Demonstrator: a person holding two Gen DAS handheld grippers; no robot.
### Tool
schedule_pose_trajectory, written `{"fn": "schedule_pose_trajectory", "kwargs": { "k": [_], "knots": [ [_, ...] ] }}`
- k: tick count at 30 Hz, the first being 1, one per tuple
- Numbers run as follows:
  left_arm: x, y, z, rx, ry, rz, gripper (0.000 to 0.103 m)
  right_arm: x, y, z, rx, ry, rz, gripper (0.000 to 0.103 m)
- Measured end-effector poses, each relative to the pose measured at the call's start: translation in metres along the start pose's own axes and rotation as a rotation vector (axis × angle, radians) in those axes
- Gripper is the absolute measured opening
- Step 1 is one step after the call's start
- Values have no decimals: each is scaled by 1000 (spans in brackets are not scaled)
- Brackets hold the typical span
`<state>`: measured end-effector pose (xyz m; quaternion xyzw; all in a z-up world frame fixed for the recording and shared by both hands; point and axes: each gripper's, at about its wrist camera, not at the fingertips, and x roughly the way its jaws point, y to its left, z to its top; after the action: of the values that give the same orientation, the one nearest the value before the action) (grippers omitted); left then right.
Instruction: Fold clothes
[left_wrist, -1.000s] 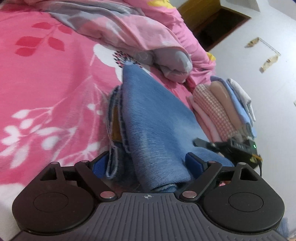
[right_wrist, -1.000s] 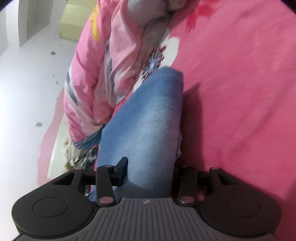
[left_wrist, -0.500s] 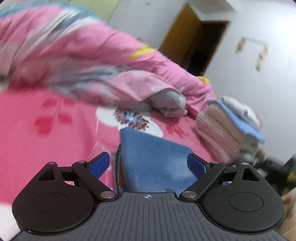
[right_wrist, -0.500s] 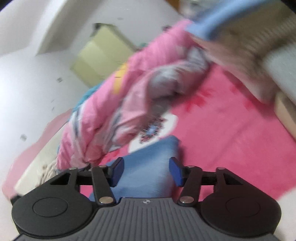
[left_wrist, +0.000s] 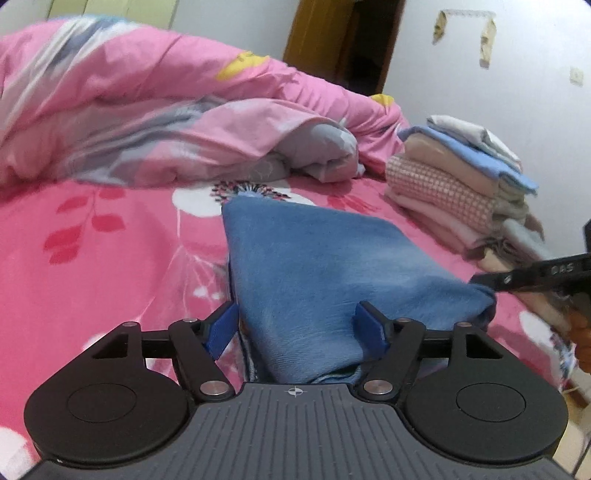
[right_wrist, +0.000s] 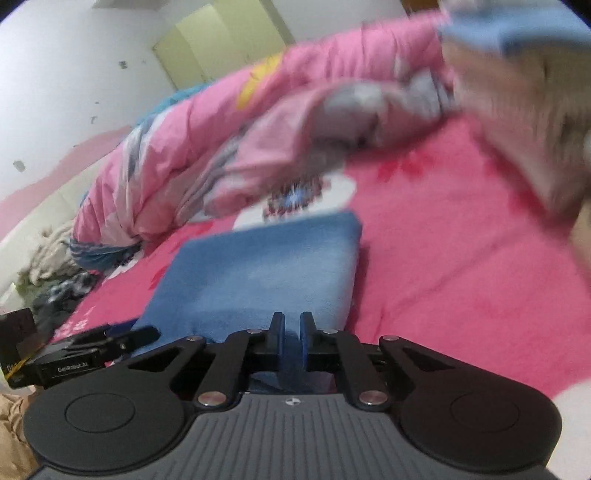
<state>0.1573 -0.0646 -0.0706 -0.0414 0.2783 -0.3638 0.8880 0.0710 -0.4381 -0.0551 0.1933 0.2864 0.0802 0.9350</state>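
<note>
Left wrist view: a stack of folded pastel clothes (left_wrist: 458, 192) is seen right of the folded blue denim garment (left_wrist: 317, 273), a rumpled pink floral quilt (left_wrist: 155, 110) behind, all on the pink flowered bed (left_wrist: 92, 258). The garment's near end is straddled by the left tool (left_wrist: 299, 328), whose jaws have just been closing; its corner is pinched by the right tool (right_wrist: 291, 338), just closed.
</note>
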Motion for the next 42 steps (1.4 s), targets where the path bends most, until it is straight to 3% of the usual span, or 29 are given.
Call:
{"fn": "schedule_pose_trajectory", "kwargs": {
  "k": [4, 7, 9, 14, 18, 24, 30, 32, 34, 36, 39, 41, 42],
  "knots": [
    [1, 8, -2, -37, -10, -49, 71, -21, 46, -5, -252, -85, 20, 9],
    [1, 12, -4, -42, -21, -73, 71, -17, 94, -31, -613, -99, -54, 12],
    [2, 15, -5, -53, -28, -89, 71, -8, 115, -46, -757, -89, -88, 25],
    [3, 23, -7, -83, -39, -127, 71, 21, 129, -59, -906, 3, -161, 23],
    [3, 23, -7, -81, -43, -132, 71, 26, 126, -58, -861, 63, -140, 7],
    [1, 26, -7, -101, -53, -131, 71, 18, 112, -44, -619, 84, -64, 5],
    [-1, 39, -5, -191, -65, -143, 70, 19, 52, -24, -95, 171, 123, 5],
    [-2, 40, -5, -197, -67, -134, 69, 19, 46, -26, -31, 231, 169, 5],
    [-2, 41, -6, -199, -67, -131, 69, 16, 57, -31, -84, 258, 145, 5],
    [-2, 40, -6, -196, -66, -125, 69, 2, 67, -27, -141, 187, 123, 5],
    [-2, 40, -6, -191, -66, -120, 69, -21, 62, -6, -109, 13, 93, 6],
    [-1, 40, -6, -191, -65, -117, 69, -21, 55, 0, -105, -32, 35, 6],
    [-1, 40, -5, -190, -65, -116, 69, -11, 51, -4, -100, 16, 8, 6]
  ]
}}
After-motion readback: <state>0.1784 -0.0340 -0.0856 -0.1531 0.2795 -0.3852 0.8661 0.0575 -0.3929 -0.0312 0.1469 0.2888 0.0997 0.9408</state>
